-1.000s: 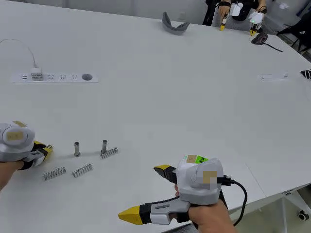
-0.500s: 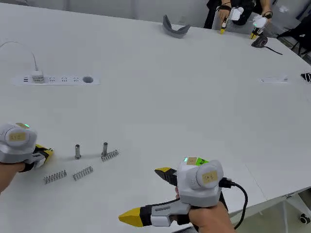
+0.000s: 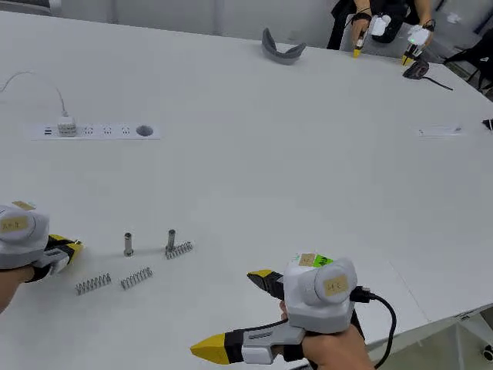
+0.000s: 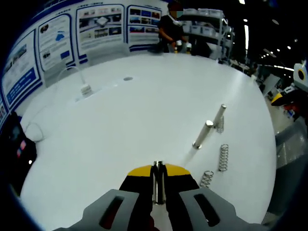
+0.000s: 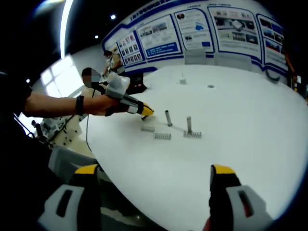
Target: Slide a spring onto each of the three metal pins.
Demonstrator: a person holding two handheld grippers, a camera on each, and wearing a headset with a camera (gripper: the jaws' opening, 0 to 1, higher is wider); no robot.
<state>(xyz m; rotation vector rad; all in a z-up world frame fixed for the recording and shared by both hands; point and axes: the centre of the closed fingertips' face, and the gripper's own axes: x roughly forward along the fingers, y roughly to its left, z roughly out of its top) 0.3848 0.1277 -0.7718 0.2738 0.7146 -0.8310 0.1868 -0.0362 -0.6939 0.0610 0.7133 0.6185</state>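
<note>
Two metal pins [image 3: 129,243] [image 3: 171,240] stand upright on the white table, left of centre. One spring [image 3: 179,250] lies against the right pin's foot. Two more springs [image 3: 136,277] [image 3: 93,284] lie in front. My left gripper [image 3: 73,247] rests left of the pins; in its own view the left gripper [image 4: 158,169] is shut on a thin metal piece that looks like a pin [image 4: 158,185]. Beyond it are both pins [image 4: 203,134] [image 4: 220,113]. My right gripper [image 3: 233,313] hangs wide open near the front edge, its jaws holding nothing. The right gripper [image 5: 154,171] faces the pins [image 5: 168,118] [image 5: 188,124].
A white power strip [image 3: 92,131] with a plug and cable lies at the back left. A grey curved object [image 3: 281,46] sits far back. A person with grippers [image 3: 385,19] works at the far side. The table's front right edge [image 3: 431,320] is close to my right hand.
The head camera has tilted, so the whole scene sits a little lower. Pins, springs and both grippers have hardly moved on the table.
</note>
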